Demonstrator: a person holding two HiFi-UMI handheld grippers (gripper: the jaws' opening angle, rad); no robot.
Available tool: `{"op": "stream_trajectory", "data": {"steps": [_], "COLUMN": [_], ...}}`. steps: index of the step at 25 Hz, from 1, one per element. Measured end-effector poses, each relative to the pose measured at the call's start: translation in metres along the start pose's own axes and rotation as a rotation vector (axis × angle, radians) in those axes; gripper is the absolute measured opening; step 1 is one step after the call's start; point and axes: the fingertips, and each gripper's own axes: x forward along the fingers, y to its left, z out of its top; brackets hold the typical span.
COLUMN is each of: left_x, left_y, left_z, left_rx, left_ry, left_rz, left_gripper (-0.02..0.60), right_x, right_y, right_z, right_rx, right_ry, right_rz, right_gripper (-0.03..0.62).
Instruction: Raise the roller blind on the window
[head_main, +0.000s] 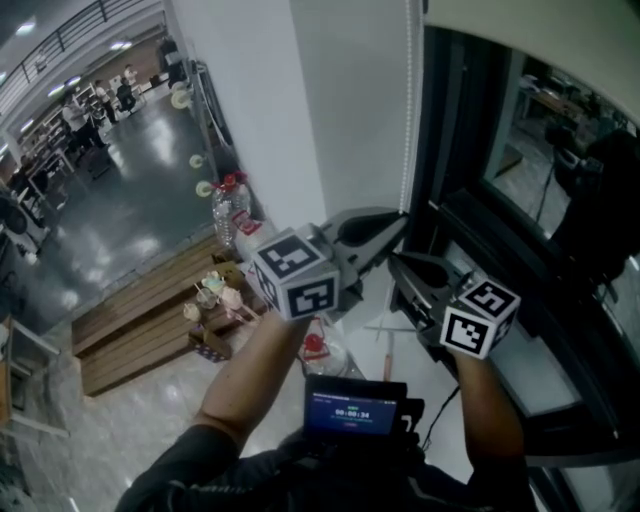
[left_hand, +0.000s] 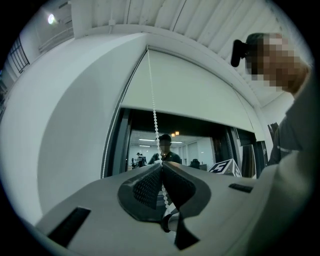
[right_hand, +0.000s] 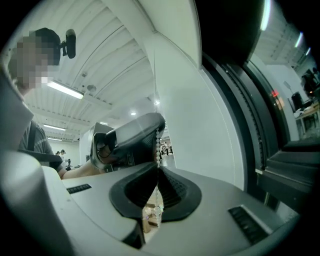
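Pulling step: left claw (left_hand: 161, 166) and right claw (right_hand: 158, 167) each clamp the chain (left_hand: 152, 107), right just below left; next, probably draw it downward.

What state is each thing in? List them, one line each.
Roller blind: partly lowered, covering the upper part of the window.
Bead chain: taut, held by both grippers.
Left gripper: fingers shut on the bead chain.
Right gripper: fingers shut on the bead chain, below the left gripper.
Screen: lit.
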Motion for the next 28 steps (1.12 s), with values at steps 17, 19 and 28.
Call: {"op": "stream_trajectory", "data": {"steps": [17,19,28], "left_x": [-0.011,-0.011,-0.01], "left_y": [-0.014,-0.016,-0.024], "left_z": [-0.038,-0.038,-0.037], "left_rx": [-0.081,-0.085,-0.077], "left_ry": [0.021,0.017,0.015], "left_rz": [-0.016,-0.02,-0.025], "left_gripper": [0.009,0.009,0.009], "right_x": [-0.045,-0.039,-0.004], "right_y": [-0.011,-0.004,0.018], "right_z": [0.045,0.071,0.11], "right_rx": [-0.136,-0.146,-0.163], "right_ry": [-0.032,-0.076,-0.11], "right_rz": [-0.066,-0.045,0.04], "right_gripper": [0.075,0.076,0.059]}}
